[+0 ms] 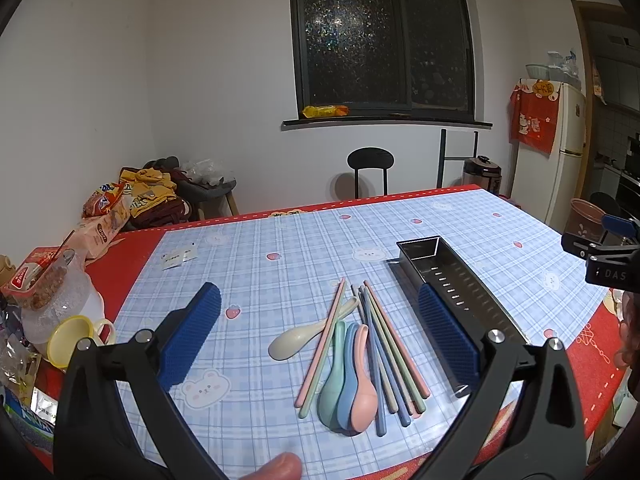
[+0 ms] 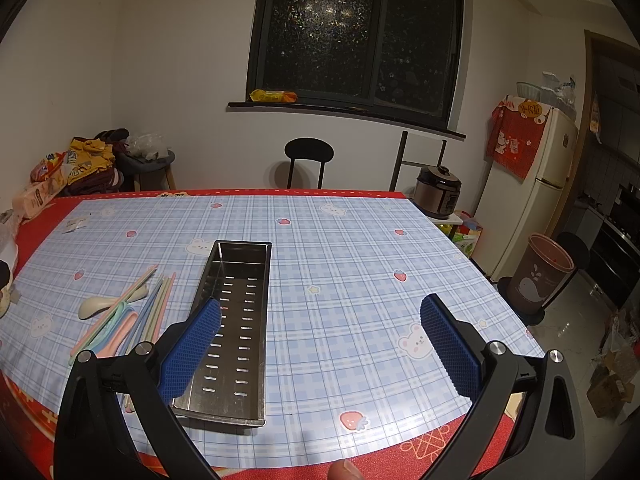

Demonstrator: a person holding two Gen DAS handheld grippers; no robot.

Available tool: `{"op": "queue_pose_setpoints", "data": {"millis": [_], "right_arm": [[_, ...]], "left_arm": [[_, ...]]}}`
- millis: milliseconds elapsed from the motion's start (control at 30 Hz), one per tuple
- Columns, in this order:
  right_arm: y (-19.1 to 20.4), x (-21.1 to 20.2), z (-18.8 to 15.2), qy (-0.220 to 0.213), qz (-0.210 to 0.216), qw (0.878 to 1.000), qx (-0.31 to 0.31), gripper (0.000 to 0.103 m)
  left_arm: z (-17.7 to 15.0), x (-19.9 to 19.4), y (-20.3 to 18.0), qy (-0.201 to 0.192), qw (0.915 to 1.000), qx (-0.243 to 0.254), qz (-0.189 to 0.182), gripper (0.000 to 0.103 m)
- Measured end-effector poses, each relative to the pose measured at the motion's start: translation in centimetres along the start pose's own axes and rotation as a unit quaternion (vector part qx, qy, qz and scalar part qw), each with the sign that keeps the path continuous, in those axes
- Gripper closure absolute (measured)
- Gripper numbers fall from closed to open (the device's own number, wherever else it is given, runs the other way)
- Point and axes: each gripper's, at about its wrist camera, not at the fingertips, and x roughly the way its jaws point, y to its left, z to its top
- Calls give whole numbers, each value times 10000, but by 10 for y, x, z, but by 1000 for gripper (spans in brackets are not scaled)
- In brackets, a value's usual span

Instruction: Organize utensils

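Tongs in my left hand (image 1: 320, 332) gape empty above the pile of pastel chopsticks and spoons (image 1: 352, 356), the steel tray (image 1: 460, 292) just right of it. From my right, tongs (image 2: 320, 340) spread wide, empty, over the blue mat (image 2: 340, 280); tray (image 2: 236, 320) beside the left pad.

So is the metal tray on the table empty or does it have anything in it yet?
Empty. The metal tray shows only its bare slotted bottom, and the spoons and chopsticks all lie on the tablecloth beside it.
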Motion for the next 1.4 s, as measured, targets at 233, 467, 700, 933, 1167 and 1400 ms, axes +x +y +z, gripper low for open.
{"op": "queue_pose_setpoints", "data": {"millis": [233,467,700,933,1167,1400], "right_arm": [[0,0,0,-1,-4,10000,0,5],[0,0,-1,1,8,10000,-3,5],[1,0,-3,25,-4,10000,-19,5],[3,3,-6,86,-3,10000,-41,5],[3,4,-6,115,-3,9999,-47,5],[3,4,-7,113,-2,9999,-45,5]], "left_arm": [[-4,0,-2,21,10000,5,-43,6],[-4,0,-3,55,10000,7,-77,6],[-4,0,-3,65,9999,-3,-82,6],[-6,1,-2,102,9999,-19,-105,6],[-6,3,-1,131,9998,-11,-131,6],[-6,4,-2,154,9998,-11,-144,6]]}}
